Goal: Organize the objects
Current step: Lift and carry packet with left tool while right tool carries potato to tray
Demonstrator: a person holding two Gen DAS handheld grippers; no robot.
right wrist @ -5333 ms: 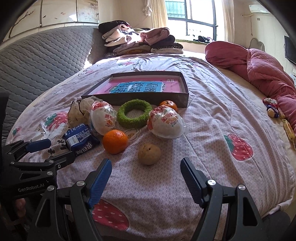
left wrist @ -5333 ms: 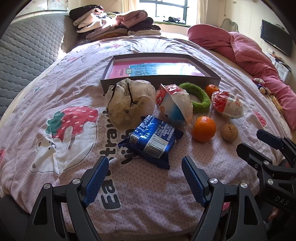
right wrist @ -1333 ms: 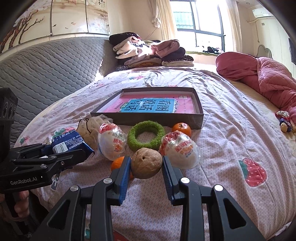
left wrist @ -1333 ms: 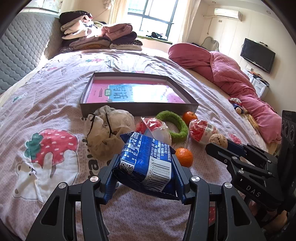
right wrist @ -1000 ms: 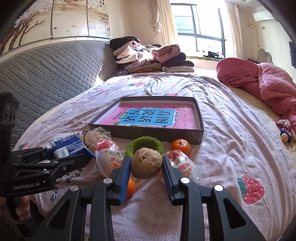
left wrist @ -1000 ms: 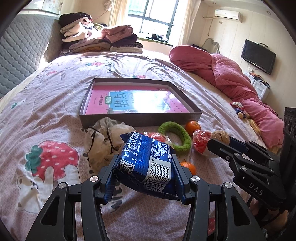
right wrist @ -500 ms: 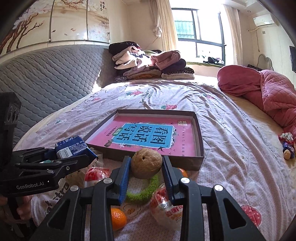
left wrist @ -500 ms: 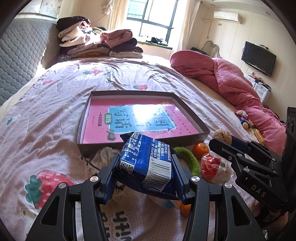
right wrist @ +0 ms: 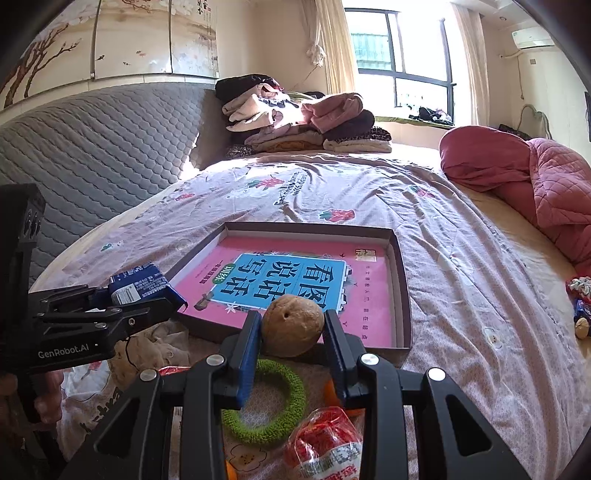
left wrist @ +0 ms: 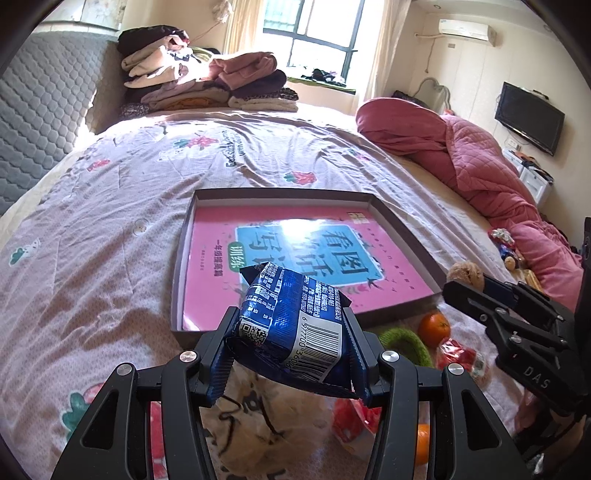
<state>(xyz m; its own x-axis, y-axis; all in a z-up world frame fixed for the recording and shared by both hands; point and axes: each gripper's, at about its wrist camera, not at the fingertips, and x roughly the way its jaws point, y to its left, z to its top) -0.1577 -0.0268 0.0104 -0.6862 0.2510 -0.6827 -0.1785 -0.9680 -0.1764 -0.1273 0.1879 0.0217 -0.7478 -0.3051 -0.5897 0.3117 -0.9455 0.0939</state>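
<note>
The soft bed [left wrist: 110, 229] offers the shallow box [left wrist: 402, 221] no firm footing. The left gripper [left wrist: 291, 332] clamps a blue packet [left wrist: 295, 317]; the right gripper [right wrist: 291, 328] clamps a brown fruit [right wrist: 293, 325]. Released high, the fruit may roll over the low wall.

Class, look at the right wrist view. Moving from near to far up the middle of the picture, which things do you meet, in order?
Red-and-white wrapped snack → green ring → brown round fruit held in the right claw → shallow box with the pink book → pile of folded clothes.

Bed: floral bedspread [left wrist: 110, 229], grey quilted headboard [right wrist: 92, 147]
Window [left wrist: 314, 40]: bright daylight
Wall: television [left wrist: 528, 116], air conditioner [left wrist: 465, 31]
</note>
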